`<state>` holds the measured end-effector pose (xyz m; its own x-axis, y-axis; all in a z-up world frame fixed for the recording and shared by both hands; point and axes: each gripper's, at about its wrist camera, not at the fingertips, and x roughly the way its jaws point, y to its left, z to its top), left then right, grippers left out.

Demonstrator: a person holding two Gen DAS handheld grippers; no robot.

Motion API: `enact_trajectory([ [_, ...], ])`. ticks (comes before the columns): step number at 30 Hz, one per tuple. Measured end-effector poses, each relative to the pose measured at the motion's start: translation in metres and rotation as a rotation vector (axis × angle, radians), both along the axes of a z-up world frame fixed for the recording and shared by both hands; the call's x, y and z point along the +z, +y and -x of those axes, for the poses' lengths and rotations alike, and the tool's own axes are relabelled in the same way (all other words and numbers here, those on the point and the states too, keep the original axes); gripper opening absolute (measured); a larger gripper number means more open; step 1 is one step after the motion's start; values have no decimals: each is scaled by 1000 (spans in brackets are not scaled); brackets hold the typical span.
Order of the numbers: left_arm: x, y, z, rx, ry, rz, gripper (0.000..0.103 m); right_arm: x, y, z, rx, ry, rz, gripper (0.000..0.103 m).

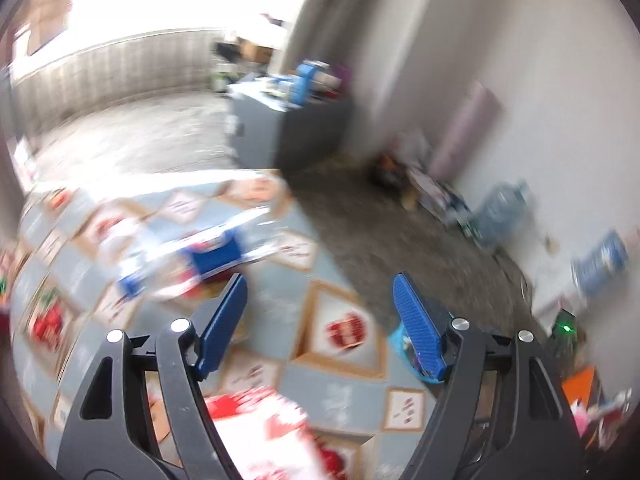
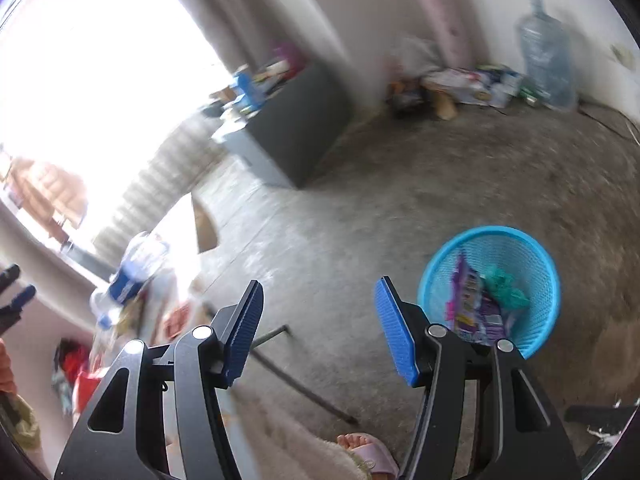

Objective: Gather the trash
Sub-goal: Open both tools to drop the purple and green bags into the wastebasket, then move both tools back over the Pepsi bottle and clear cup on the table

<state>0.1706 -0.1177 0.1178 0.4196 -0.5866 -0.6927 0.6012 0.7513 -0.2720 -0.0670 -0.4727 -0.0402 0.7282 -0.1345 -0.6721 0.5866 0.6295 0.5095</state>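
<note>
A: Left gripper (image 1: 318, 302) pose?
B: Tilted down over the patterned tablecloth (image 1: 280, 320); jaws spread, nothing between them. A clear plastic bottle (image 1: 192, 252) with a blue label lies on the cloth just ahead, blurred.
A: Right gripper (image 2: 318, 308)?
B: Also angled down toward the concrete floor (image 2: 360, 216), jaws apart and empty. Blue mesh bin (image 2: 532, 280) just right of its fingers, wrappers inside.

The left claw (image 1: 318, 300) has black plastic arms with triangular cut-outs, round silver pivot screws and blue ribbed finger pads (image 1: 416, 322). The right claw (image 2: 319, 330) is built alike. Below it, a foot wears a pale pink slipper (image 2: 370, 454) beside a fuzzy cream hem.
</note>
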Motion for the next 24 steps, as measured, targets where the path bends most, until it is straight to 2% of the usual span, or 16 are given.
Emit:
enact_trajectory([
  [5, -18, 89, 13, 152, 23, 44, 71, 30, 38, -18, 131, -43, 25, 57],
  [11, -44, 160, 39, 249, 17, 65, 71, 54, 90, -44, 304, -70, 42, 57],
  [18, -66, 188, 39, 274, 10, 76, 71, 63, 125, -77, 433, -58, 18, 57],
  [24, -64, 178, 6, 243, -67, 89, 71, 70, 131, -124, 511, -50, -3, 57],
])
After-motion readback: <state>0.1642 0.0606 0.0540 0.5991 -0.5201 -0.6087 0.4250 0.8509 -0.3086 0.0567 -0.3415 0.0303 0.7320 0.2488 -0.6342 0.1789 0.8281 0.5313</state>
